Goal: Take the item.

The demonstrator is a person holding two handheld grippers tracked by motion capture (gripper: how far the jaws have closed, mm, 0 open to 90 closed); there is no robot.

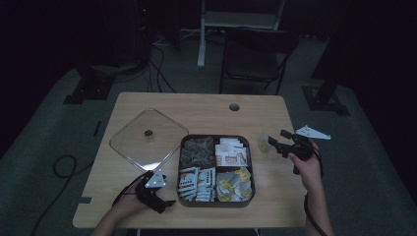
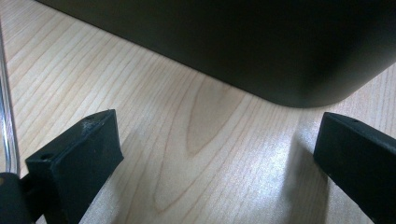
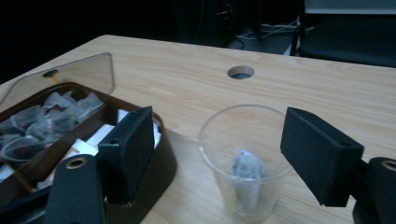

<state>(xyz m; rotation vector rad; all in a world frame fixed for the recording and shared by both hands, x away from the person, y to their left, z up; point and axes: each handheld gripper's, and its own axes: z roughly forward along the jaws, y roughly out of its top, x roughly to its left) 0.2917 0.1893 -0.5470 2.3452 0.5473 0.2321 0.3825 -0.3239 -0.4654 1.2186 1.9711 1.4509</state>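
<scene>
A clear plastic cup (image 1: 265, 143) stands on the table just right of the dark four-part tray (image 1: 216, 203). In the right gripper view the cup (image 3: 219, 172) holds a grey tea bag (image 3: 245, 172). My right gripper (image 1: 277, 137) (image 3: 224, 149) is open, its jaws spread either side of the cup and clear of it. The tray (image 3: 159, 163) holds grey mesh tea bags (image 1: 196, 150), white and orange packets (image 1: 231, 152) and yellow-tagged bags (image 1: 233, 184). My left gripper (image 1: 166, 204) (image 2: 217, 158) rests open near the tray's front left corner (image 2: 233, 46), with bare tabletop between its jaws.
The tray's clear lid (image 1: 133, 145) (image 3: 84, 70) with a small knob lies flat to the tray's left; its edge (image 2: 7, 116) is beside my left gripper. A cable hole (image 1: 234, 106) sits near the table's far edge. A dark chair (image 1: 255, 54) stands behind the table.
</scene>
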